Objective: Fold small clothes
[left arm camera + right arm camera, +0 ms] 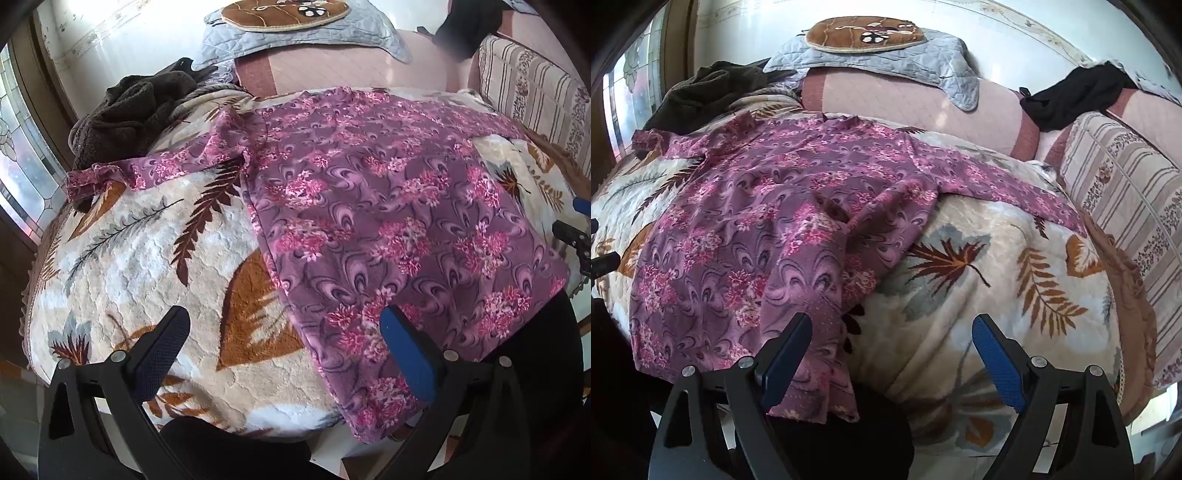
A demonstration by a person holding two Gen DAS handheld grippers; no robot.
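Note:
A purple and pink floral top point(388, 206) lies spread on a cream blanket with brown leaf prints point(140, 266). One sleeve point(155, 166) stretches left; in the right wrist view point(746, 229) the other sleeve point(1004, 184) stretches right. My left gripper point(284, 325) is open and empty, just above the top's lower left hem. My right gripper point(892, 332) is open and empty, above the lower right hem, which hangs over the blanket's front edge point(827, 391).
A dark brown fleece garment point(129, 110) is heaped at the back left. A pink sofa back point(905, 96) carries a grey quilted cover point(886, 62) and a black cloth point(1075, 96). A striped cushion point(1126, 192) stands at the right. A window point(22, 147) is at the left.

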